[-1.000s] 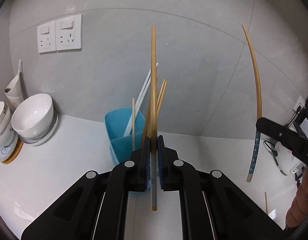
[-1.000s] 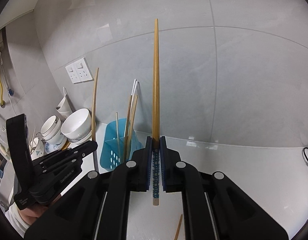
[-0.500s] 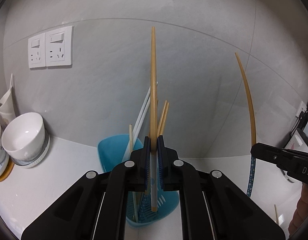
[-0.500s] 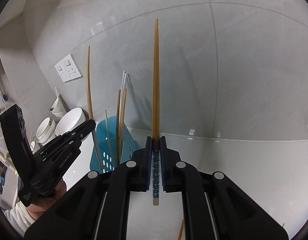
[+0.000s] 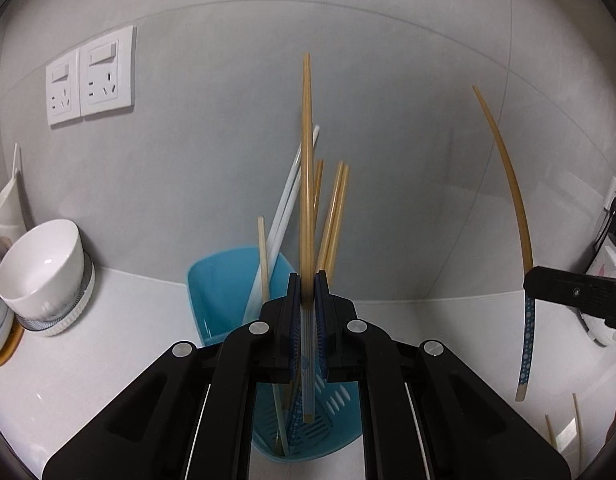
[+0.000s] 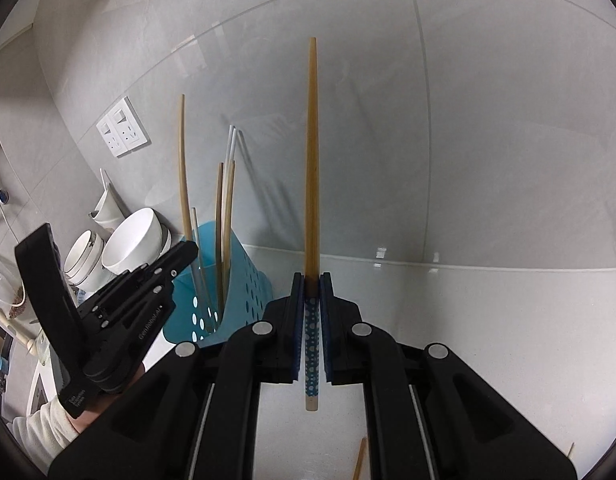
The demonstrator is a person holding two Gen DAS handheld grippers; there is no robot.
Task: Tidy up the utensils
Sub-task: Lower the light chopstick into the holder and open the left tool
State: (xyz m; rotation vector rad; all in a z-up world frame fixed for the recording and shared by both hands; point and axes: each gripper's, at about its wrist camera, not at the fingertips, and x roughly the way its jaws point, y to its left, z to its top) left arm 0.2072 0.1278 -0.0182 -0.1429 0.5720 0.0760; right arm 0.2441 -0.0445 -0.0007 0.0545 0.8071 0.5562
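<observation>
My left claw (image 5: 306, 312) is pinching a striped-handled chopstick (image 5: 306, 208), upright, its lower end hanging inside the blue holder (image 5: 223, 284) that stands on the white table (image 5: 119, 332) against the back wall. The holder already carries several wooden and white chopsticks (image 5: 334, 216). My right claw (image 6: 312, 308) is pressed onto a dotted blue-handled chopstick (image 6: 312, 160), also upright, held above bare table well to the right of the holder. White bowls (image 5: 43, 264) sit stacked by the table's left edge, and loose chopsticks (image 5: 564, 428) lie near its front right corner
</observation>
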